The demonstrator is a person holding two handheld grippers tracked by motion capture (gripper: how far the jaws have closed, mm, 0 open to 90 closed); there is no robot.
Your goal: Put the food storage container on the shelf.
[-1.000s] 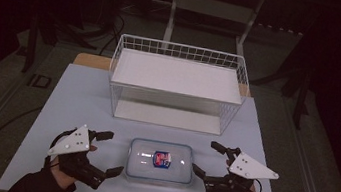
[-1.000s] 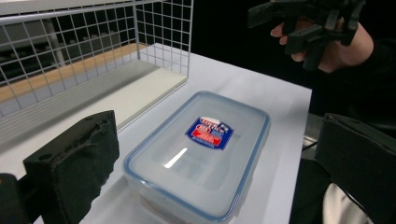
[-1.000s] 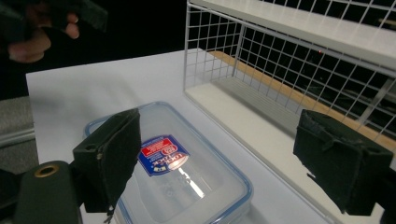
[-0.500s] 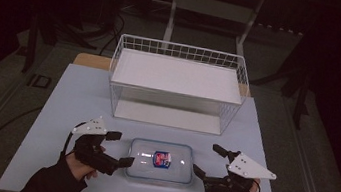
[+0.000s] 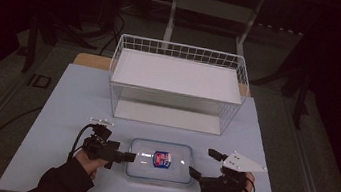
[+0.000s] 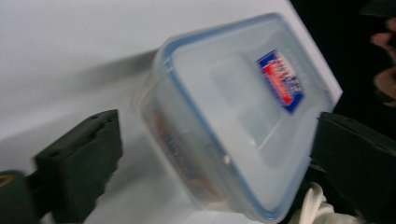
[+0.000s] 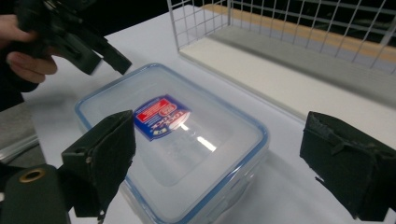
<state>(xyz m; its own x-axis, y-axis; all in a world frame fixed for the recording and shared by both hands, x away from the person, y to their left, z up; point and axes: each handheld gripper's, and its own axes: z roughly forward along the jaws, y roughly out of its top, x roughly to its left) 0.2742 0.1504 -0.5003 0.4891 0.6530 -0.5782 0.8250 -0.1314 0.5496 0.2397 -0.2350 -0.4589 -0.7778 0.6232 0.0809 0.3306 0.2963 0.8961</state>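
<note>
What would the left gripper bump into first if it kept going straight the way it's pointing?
Most likely the clear plastic container. The left gripper points at its near end, and the open jaws already stand to either side of that end, apparently not yet pressing on it, though depth is hard to judge.

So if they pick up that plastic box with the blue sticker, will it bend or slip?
The plastic box probably stays stiff: its walls and lid look like hard, clear plastic. It may be a bit slippery, since the lid shines under the light. It sits low and flat on the table, so a push would likely slide it, not tip it.
</note>
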